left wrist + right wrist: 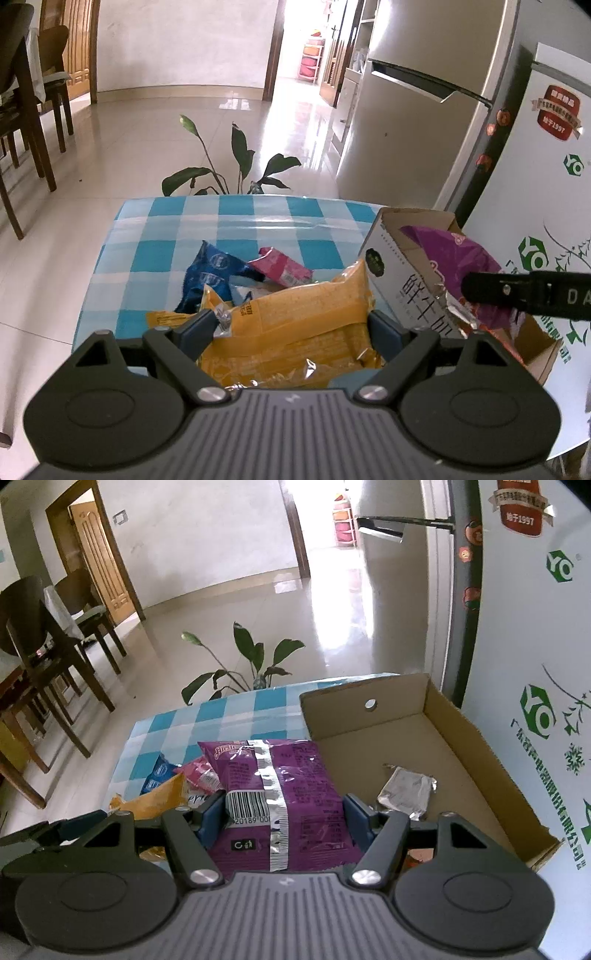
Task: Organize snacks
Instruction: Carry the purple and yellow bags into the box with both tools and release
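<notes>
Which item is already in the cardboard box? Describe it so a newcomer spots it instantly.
Start at the open brown cardboard box on the blue-and-white checked tablecloth, beside the white appliance. On its floor lies one small crinkled silver foil packet. Unlike the purple, yellow, blue and pink packets, it is plain silver.

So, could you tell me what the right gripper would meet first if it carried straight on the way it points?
Probably the cardboard box's near left wall or floor; the right gripper, holding the purple packet, points down there, though depth is unclear.
</notes>
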### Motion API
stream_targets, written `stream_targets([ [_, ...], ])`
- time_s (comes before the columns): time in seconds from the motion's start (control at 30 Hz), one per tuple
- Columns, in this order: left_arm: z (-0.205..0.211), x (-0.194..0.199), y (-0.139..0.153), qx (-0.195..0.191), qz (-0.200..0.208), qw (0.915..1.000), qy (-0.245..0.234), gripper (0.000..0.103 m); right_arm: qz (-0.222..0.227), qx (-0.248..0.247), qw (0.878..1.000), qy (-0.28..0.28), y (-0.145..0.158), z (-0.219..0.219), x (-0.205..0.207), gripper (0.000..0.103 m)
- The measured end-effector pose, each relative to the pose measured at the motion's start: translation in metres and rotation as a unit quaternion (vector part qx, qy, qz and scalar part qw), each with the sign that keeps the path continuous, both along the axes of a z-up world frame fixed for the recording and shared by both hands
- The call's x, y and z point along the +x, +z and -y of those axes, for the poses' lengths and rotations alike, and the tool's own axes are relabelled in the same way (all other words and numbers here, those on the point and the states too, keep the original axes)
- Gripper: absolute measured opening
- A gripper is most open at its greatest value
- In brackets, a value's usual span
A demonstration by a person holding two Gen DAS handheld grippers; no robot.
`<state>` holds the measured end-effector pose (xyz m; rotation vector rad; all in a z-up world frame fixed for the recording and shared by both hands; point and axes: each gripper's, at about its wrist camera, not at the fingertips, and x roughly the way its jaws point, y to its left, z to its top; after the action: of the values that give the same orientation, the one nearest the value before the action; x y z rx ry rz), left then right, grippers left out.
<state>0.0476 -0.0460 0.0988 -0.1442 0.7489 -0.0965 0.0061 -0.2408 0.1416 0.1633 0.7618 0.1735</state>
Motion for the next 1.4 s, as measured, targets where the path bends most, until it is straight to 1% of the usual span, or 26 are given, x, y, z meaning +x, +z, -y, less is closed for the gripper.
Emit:
stream_targets([
  [0.17, 0.015, 0.005, 0.007, -0.002, 0.002, 0.9999, 0.010, 0.088, 0.007, -0.002, 1.000, -0.017, 0.003, 0.009, 0.001, 0.072],
  [0.3, 0.029, 0.013, 0.016, -0.005, 0.010, 0.9999, 0.010, 0.088, 0.016, -0.010, 0.999, -0.033, 0.009, 0.018, 0.002, 0.072],
  [0.57, 0.069, 0.035, 0.034, -0.006, 0.033, 0.9993, -0.016, 0.088, 0.032, 0.014, 0.996, -0.082, 0.021, 0.057, 0.003, 0.072],
  [0.67, 0.085, 0.048, 0.037, -0.019, 0.038, 0.9987, -0.029, 0.088, 0.032, 0.015, 0.994, -0.104, 0.022, 0.071, 0.002, 0.072],
  [0.8, 0.107, 0.064, 0.036, -0.033, 0.032, 0.9979, -0.045, 0.088, 0.031, 0.001, 0.991, -0.133, 0.021, 0.082, 0.003, 0.072],
  [0.97, 0.129, 0.080, 0.027, -0.043, 0.013, 0.9972, -0.059, 0.088, 0.023, 0.011, 0.987, -0.158, 0.018, 0.095, 0.003, 0.072],
  [1.2, 0.145, 0.092, 0.018, -0.052, -0.004, 0.9965, -0.065, 0.088, 0.014, 0.032, 0.981, -0.188, 0.014, 0.110, 0.004, 0.072],
  [1.27, 0.151, 0.096, 0.016, -0.054, -0.009, 0.9957, -0.075, 0.090, 0.006, 0.035, 0.979, -0.200, 0.010, 0.114, 0.006, 0.073],
  [1.33, 0.154, 0.098, 0.016, -0.051, -0.013, 0.9958, -0.075, 0.091, 0.003, 0.046, 0.975, -0.216, 0.008, 0.120, 0.007, 0.074],
  [1.37, 0.156, 0.100, 0.017, -0.045, -0.016, 0.9962, -0.073, 0.093, 0.002, 0.057, 0.974, -0.220, 0.007, 0.123, 0.007, 0.080],
  [1.4, 0.157, 0.100, 0.019, -0.040, -0.018, 0.9963, -0.074, 0.093, 0.002, 0.070, 0.972, -0.224, 0.007, 0.126, 0.006, 0.092],
])
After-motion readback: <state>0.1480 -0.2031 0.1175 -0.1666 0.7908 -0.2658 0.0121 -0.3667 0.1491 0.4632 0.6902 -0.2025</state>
